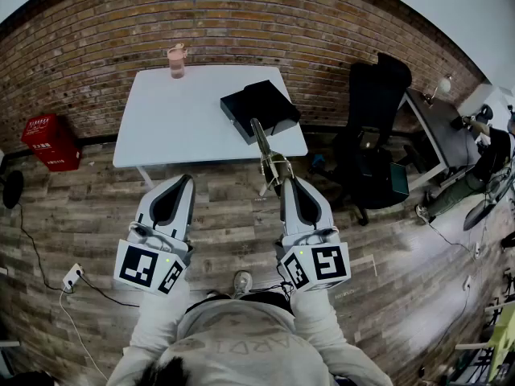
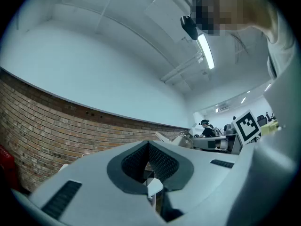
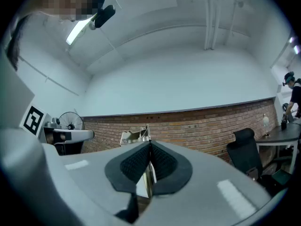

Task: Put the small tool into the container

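My right gripper (image 1: pixel 286 182) is shut on a small shiny metal tool (image 1: pixel 266 148), whose long end sticks out toward the white table (image 1: pixel 177 127). In the right gripper view the tool (image 3: pixel 135 136) shows above the closed pads (image 3: pixel 162 161). A black box-shaped container (image 1: pixel 259 109) lies on the table's right half, just beyond the tool's tip. My left gripper (image 1: pixel 181 180) is held level beside the right one, over the wooden floor, jaws together with nothing in them. Both grippers are short of the table's near edge.
A pink bottle (image 1: pixel 176 61) stands at the table's back edge. A black office chair (image 1: pixel 372 135) and a desk (image 1: pixel 438 131) are to the right, a red crate (image 1: pixel 50 141) to the left by the brick wall. A power strip (image 1: pixel 72 276) with cables lies on the floor.
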A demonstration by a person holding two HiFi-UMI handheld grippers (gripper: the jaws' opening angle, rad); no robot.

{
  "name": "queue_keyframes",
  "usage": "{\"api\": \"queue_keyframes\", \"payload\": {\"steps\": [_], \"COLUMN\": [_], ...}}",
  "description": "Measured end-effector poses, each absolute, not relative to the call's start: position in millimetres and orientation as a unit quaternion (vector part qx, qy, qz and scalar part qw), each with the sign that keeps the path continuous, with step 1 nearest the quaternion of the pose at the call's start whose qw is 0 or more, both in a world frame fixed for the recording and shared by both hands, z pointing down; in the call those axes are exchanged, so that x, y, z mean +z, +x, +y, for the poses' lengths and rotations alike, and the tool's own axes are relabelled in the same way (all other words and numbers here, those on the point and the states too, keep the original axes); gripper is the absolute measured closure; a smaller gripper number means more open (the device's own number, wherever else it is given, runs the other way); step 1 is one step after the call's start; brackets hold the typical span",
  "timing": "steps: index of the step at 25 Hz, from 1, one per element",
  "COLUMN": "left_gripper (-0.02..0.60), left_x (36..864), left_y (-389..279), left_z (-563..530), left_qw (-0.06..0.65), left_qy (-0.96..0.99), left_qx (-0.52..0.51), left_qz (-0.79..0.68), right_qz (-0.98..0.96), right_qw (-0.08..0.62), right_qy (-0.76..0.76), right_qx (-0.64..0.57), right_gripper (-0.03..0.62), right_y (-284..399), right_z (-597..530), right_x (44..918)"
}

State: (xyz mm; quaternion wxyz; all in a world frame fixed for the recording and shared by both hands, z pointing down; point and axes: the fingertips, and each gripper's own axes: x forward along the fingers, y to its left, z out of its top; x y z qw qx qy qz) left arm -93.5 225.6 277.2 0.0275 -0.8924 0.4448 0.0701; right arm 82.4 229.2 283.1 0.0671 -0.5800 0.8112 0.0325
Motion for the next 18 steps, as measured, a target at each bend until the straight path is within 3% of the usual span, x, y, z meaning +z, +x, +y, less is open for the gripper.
{"api": "queue_keyframes", "payload": {"steps": [18], "left_gripper": [0.576], "left_x": [280], "left_y": [-67], "left_z": [179], "left_qw": [0.029], "left_qy": [-0.883], "left_qx": [0.066], "left_qz": [0.463], "right_qz": [0.824], "right_qw": [0.068], "right_qy": [-0.562], "right_qx": [0.026], "right_gripper": [0.582], "right_y": [107], "right_z": [175], "right_x": [290]}}
